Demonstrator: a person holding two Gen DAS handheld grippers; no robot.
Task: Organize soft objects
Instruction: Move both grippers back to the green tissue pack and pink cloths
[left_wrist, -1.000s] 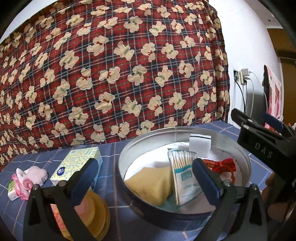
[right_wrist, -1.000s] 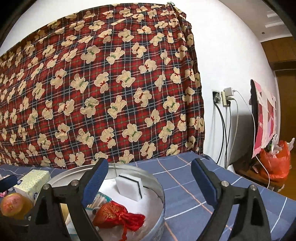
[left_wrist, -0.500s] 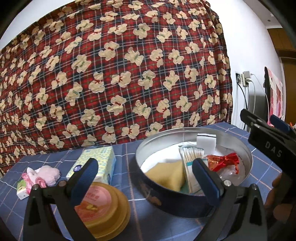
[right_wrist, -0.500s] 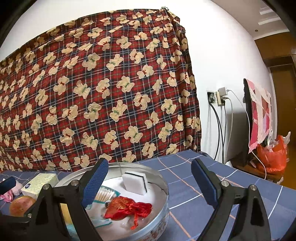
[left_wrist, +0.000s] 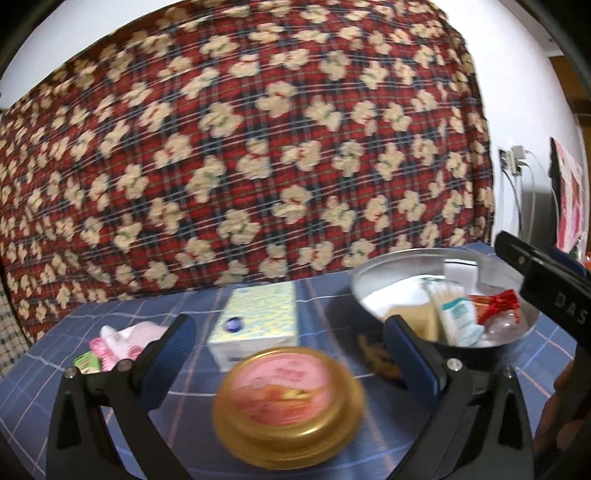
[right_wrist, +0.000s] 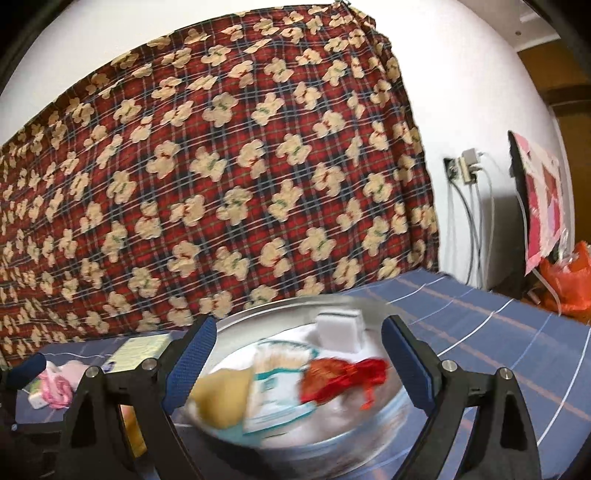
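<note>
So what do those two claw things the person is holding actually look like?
Both match: the left gripper and the right gripper have black plastic arms with silver screws and ribbed blue pads on the fingers. White letters "DAS" mark the right one's side.

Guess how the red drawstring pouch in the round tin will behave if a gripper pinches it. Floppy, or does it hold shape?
The red pouch looks like thin shiny fabric with loose tassels, so it will probably sag and bunch. It seems small and light, lying loose in the round tin. The shiny surface may slip between pads; the tassels could snag. Contents unknown.
</note>
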